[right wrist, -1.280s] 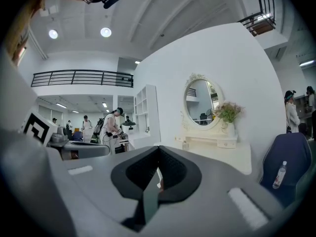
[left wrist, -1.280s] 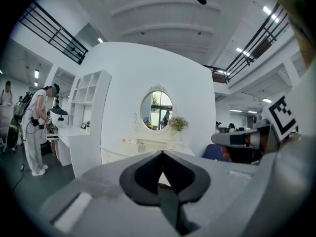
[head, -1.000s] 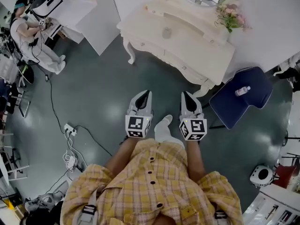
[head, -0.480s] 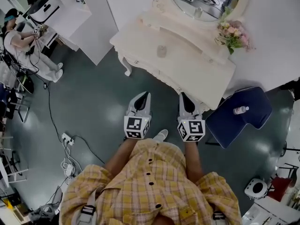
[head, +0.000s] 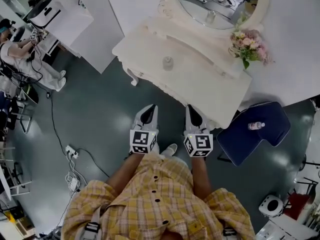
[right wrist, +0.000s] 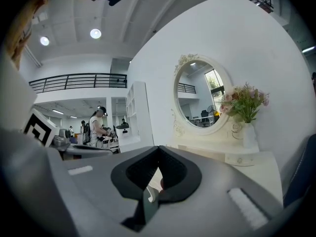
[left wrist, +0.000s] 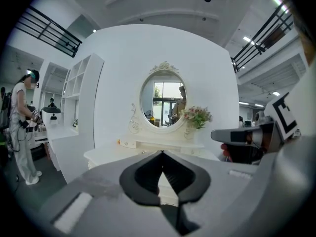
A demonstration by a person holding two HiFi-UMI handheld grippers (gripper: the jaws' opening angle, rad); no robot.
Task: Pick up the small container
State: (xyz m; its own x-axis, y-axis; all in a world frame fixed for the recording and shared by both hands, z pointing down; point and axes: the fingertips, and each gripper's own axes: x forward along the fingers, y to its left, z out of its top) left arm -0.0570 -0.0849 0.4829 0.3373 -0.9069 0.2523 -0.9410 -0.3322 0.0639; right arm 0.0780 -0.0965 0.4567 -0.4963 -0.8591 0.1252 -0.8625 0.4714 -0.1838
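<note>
**Facing the Dressing Table, Both Grippers Shut and Empty**

Standing on the grey floor short of a white dressing table, the operator in a yellow checked shirt holds the left gripper and right gripper side by side, both pointing toward 12 o'clock. Each gripper's own view shows its jaws pressed together at the tips with nothing between them. That suits a carry toward the target, not a grasp. Neither gripper touches the table.

The small container, a pale, seemingly glass jar, stands upright and alone on the tabletop at roughly 12 o'clock from the left gripper. It is well apart from both grippers, so the pick-up appears not yet begun. Its contents cannot be made out at this size. Judging from its clear surroundings, either gripper could reach it once the jaws are parted.

Behind it rises an oval mirror. At about 1 o'clock a vase holds pink flowers, set at the far right of the table top, out of the way of a reach. At 3 o'clock from the right gripper, a blue chair carries a small bottle lying on its seat. Another person works at 10 o'clock.
</note>
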